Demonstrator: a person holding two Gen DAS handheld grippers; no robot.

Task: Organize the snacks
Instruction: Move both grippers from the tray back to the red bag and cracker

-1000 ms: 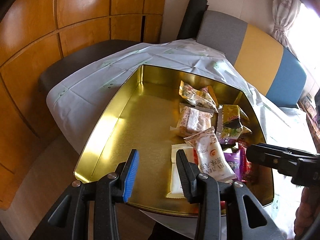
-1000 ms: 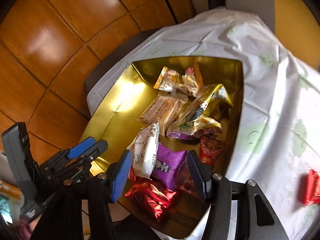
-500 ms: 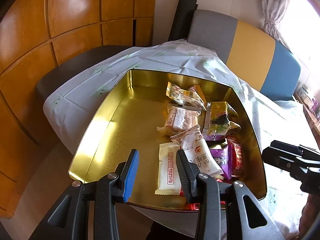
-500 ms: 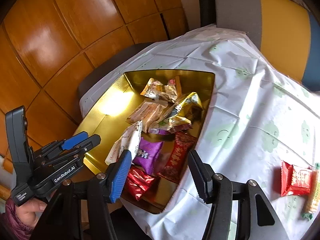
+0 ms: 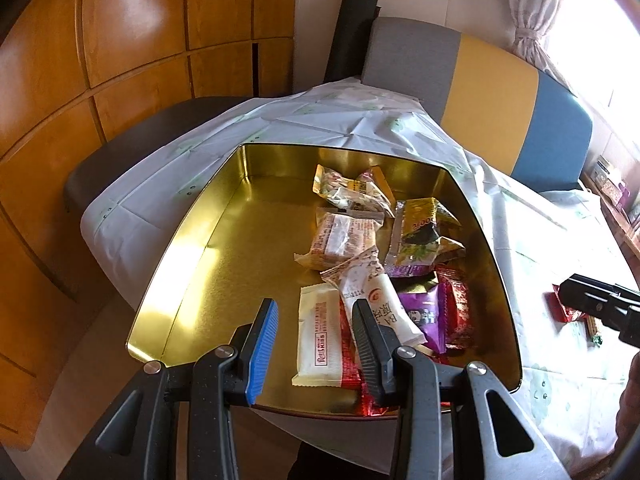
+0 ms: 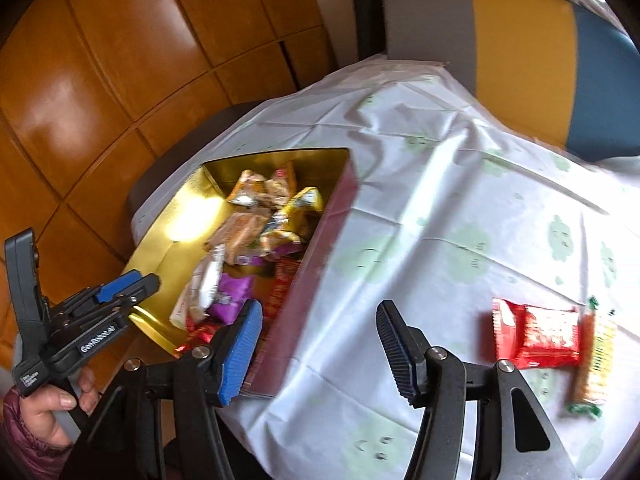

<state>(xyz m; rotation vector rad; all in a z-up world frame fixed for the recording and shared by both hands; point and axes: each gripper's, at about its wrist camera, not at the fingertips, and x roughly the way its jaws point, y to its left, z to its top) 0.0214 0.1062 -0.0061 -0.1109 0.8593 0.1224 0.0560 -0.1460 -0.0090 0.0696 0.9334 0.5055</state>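
A gold tin box (image 5: 192, 264) sits on the white tablecloth and holds several wrapped snacks, among them a white bar (image 5: 320, 340) and a purple pack (image 5: 424, 312). My left gripper (image 5: 314, 344) is open and empty above the box's near edge. My right gripper (image 6: 320, 344) is open and empty over the cloth, just right of the box (image 6: 320, 240). A red snack pack (image 6: 536, 334) and an orange-green bar (image 6: 596, 356) lie on the cloth to its right. The right gripper also shows in the left wrist view (image 5: 600, 308).
The table (image 6: 440, 200) has a white cloth with green cloud prints. A grey, yellow and blue bench back (image 5: 500, 92) stands behind it. Wooden wall panels (image 5: 120, 40) are on the left. A dark chair seat (image 5: 132, 140) is beside the table's far left.
My right gripper has pulled back and swung right, from over the box to over the cloth toward the red pack. My left gripper has backed off slightly. Both stayed open.
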